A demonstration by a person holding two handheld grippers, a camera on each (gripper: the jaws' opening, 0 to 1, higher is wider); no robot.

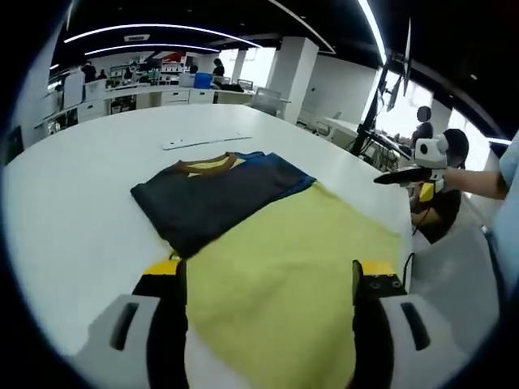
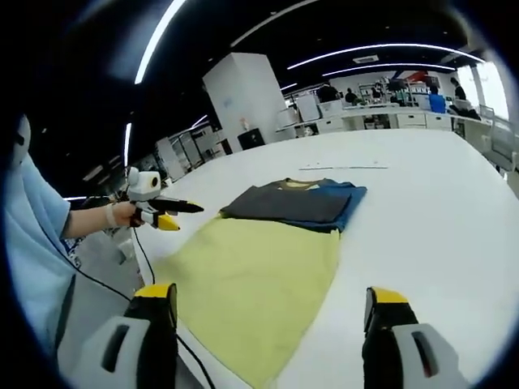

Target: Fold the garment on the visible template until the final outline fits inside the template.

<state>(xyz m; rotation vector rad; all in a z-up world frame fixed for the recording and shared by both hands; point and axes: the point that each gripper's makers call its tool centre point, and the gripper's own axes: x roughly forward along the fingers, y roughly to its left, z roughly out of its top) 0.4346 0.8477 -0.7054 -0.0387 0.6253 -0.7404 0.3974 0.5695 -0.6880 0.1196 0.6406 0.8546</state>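
Nearest, the left claw [image 1: 269, 279] hangs with its jaws wide apart, nothing between them, over the near edge of the yellow mat [image 1: 284, 275] that serves as the template on the white bench [image 1: 81, 203]. The right claw [image 2: 272, 304] stands just as wide and empty, above the mat's near edge [image 2: 251, 284]. Beyond the mat's far end lies the garment [image 1: 215, 194], a dark shirt already folded into a compact block, resting half on the mat and half on bare bench. Folding looks done; I judge the step in hand is placement, so the next move calls for sliding the shirt [image 2: 296, 203] back fully onto the mat
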